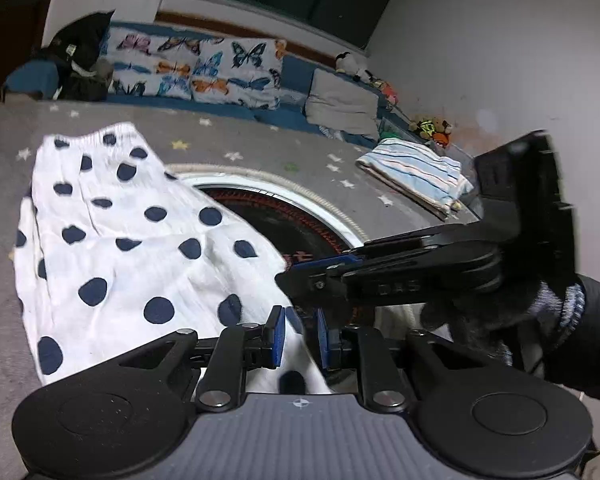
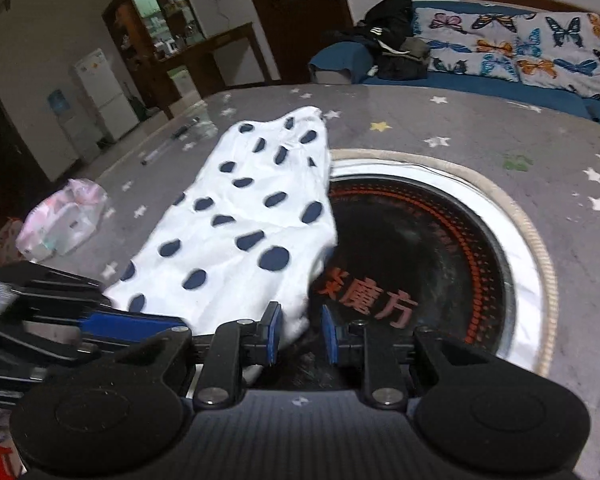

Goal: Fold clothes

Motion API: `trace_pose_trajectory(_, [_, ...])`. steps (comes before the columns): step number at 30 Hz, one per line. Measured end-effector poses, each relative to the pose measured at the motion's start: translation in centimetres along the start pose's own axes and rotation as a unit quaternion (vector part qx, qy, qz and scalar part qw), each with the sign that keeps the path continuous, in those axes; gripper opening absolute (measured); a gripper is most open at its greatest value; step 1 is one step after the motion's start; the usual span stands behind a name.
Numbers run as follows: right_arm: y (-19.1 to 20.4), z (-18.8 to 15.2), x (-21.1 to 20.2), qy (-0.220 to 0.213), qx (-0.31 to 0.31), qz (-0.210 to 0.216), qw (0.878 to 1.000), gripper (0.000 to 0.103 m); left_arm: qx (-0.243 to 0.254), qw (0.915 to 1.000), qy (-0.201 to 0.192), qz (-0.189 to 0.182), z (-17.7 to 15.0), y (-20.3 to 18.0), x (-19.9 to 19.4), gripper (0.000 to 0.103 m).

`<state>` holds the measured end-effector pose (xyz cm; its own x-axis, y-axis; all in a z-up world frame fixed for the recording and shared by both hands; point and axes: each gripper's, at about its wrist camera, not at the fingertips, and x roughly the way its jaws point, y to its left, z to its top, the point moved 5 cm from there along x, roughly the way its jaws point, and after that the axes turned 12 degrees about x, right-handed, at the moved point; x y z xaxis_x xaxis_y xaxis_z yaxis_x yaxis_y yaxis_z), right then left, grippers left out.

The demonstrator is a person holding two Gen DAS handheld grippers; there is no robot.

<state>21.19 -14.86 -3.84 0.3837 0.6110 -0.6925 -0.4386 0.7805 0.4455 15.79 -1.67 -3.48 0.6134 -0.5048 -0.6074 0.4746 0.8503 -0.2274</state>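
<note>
The left hand-held gripper (image 1: 301, 338) stands with its blue pads apart, a fold of the white polka-dot garment (image 1: 132, 248) lying between them without being squeezed. The right hand-held gripper (image 2: 301, 334) is likewise spread, the garment's near hem (image 2: 296, 326) sitting in the gap by its left pad. A gloved hand (image 1: 496, 320) holds the right tool.

The garment lies spread toward the desk's left side, its right edge overlapping the round black heater plate (image 2: 420, 248) sunk in the desk's middle. The star-patterned grey cover (image 2: 500, 128) drapes the desk. Near the far right edge rests a folded striped cloth (image 1: 416, 174). Beyond stand butterfly-print cushions (image 1: 204, 68).
</note>
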Motion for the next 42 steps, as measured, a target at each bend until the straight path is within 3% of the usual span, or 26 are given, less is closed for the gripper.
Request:
trace_pose_trajectory(10, [4.0,1.2,1.8,0.025,-0.002,0.101,0.995,0.023,-0.038,0.9992,0.007,0.000,-1.2,2.0,0.8,0.018])
trace_pose_trajectory(14, [5.3,1.0,1.4,0.019,-0.018,0.112,0.993,0.023,-0.052,0.9986,0.006,0.001,-1.6,2.6,0.8,0.019])
trace_pose_trajectory(17, [4.8,1.1,0.0,0.004,-0.023,0.104,0.994,0.023,-0.063,0.9980,0.005,0.001,-1.9,3.0,0.8,0.019])
trace_pose_trajectory(20, [2.9,1.0,-1.3,-0.009,-0.031,0.066,0.997,0.023,-0.071,0.9975,0.000,-0.003,-2.1,3.4,0.6,0.019])
trace_pose_trajectory(25, [-0.9,0.5,-1.3,0.000,-0.006,0.031,0.999,0.023,-0.088,0.9961,-0.007,-0.013,-2.2,4.0,0.5,0.019])
trace_pose_trajectory(38, [-1.5,-0.6,0.8,0.010,0.016,0.074,0.997,0.023,-0.100,0.9946,-0.013,-0.021,-2.3,4.4,0.6,0.019])
trace_pose_trajectory(40, [-1.3,-0.7,0.8,0.011,0.014,0.070,0.997,0.011,-0.100,0.9947,-0.013,-0.021,-2.2,4.3,0.8,0.019])
trace_pose_trajectory(42, [-1.0,-0.7,0.6,0.009,0.002,0.053,0.999,0.006,-0.098,0.9949,-0.012,-0.019,-2.1,4.4,0.8,0.019])
